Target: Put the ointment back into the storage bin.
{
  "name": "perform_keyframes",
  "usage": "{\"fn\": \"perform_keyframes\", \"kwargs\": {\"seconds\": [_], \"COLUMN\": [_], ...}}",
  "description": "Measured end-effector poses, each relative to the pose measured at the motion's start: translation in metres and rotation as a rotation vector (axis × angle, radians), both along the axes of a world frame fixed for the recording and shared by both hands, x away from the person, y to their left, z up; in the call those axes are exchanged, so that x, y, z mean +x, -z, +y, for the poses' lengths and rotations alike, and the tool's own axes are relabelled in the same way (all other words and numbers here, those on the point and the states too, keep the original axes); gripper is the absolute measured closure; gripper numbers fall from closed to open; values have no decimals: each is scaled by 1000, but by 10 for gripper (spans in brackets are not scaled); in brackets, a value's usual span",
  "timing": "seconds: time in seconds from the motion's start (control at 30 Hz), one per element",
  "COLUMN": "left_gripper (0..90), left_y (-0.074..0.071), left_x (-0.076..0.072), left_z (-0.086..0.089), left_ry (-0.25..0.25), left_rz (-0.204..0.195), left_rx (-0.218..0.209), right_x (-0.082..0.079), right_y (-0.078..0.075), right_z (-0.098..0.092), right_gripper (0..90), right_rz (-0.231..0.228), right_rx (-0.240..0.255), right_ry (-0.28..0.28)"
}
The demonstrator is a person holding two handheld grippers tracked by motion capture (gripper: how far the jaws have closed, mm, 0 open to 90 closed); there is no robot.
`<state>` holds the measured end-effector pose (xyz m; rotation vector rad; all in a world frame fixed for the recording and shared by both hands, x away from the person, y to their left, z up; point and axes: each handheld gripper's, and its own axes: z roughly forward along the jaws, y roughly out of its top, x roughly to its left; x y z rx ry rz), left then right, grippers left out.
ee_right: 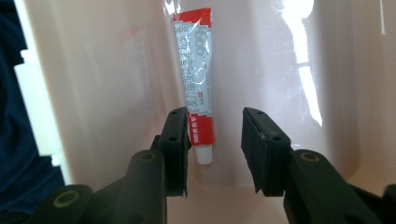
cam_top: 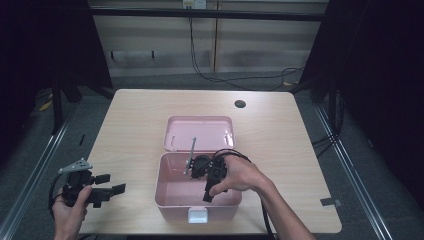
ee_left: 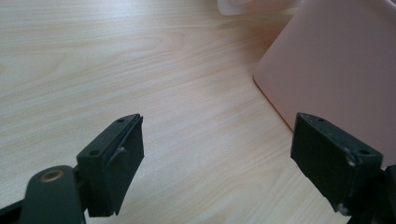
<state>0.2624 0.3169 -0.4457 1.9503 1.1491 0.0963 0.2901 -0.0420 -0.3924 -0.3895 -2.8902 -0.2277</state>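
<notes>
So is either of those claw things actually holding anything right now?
No. The right gripper hangs open above the tube lying in the pink box; the left gripper is open over the table.

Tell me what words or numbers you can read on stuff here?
"999": large pale digits on the red and white tube, which lies in the pink box.
The tube's other print, small characters on the white and red bands, is too blurred to read.
Nothing else here carries writing.

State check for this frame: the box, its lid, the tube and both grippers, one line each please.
Pink box: open, on the table.
Lid: swung back, lying flat behind the box.
Tube: inside the box, released, white cap on.
Right gripper: jaws open, inside the box.
Left gripper: jaws open, empty, beside the box.
</notes>
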Motion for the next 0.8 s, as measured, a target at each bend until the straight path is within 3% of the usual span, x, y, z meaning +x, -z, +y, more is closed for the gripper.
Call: {"fn": "perform_keyframes", "kwargs": {"seconds": [0.2,0.27,0.8], "left_gripper": [172,172,172], "left_y": [0,0,1], "left_x": [0,0,0], "left_z": [0,0,0], "left_ry": [3,4,9], "left_rz": [1,4,5], "left_rx": [2,0,6], "right_x": [1,2,4], "right_y": [-7,-12,-42], "right_z": [-6,-9,-27], "right_gripper": [618,618,606], "right_rz": [-17,-31,-83], "right_rx": [-13,7,13], "right_ry": [12,30,92]}}
